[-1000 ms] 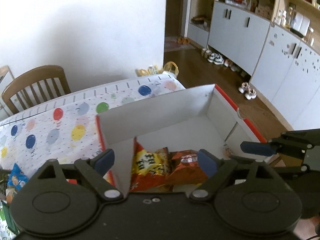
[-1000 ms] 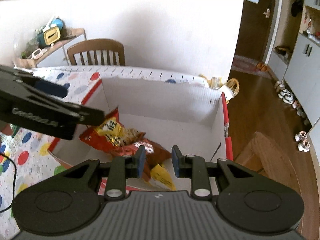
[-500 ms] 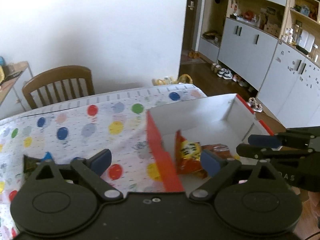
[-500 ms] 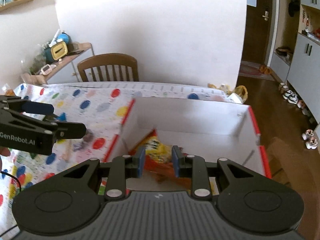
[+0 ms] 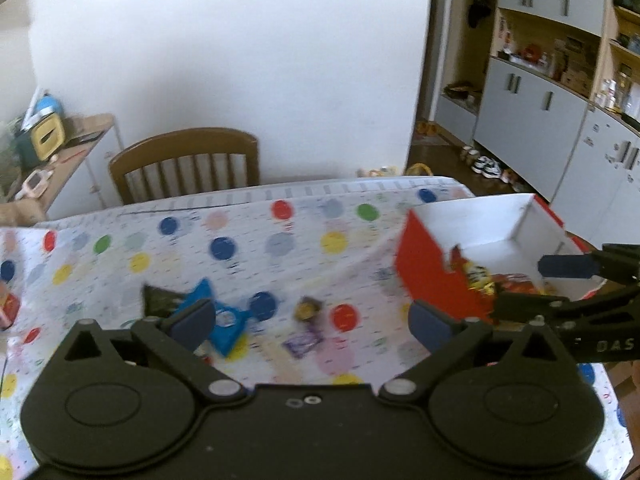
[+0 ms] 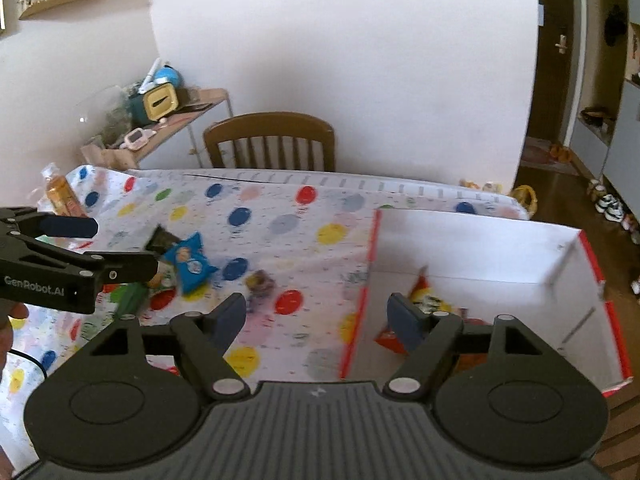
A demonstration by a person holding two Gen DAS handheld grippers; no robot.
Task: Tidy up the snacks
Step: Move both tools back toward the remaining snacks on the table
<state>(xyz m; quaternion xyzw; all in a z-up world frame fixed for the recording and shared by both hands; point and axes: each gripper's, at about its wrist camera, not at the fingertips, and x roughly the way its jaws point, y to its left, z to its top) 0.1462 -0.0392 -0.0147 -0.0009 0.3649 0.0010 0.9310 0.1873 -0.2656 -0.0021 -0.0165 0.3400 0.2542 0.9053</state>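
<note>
A table covered by a white cloth printed with coloured dots (image 6: pixel 280 216) carries everything. At its right end stands an open cardboard box, red outside and white inside (image 6: pixel 480 248). Towards the left of the middle lie a blue snack packet (image 6: pixel 190 260), a dark packet (image 6: pixel 162 238) touching it on the far side, and a green packet (image 6: pixel 130 298) nearer the front edge. Between these and the box lie a small round brownish sweet (image 5: pixel 307 308) and a purple wrapper (image 5: pixel 302 344). An orange packet (image 6: pixel 60 196) sits by the far left corner.
</note>
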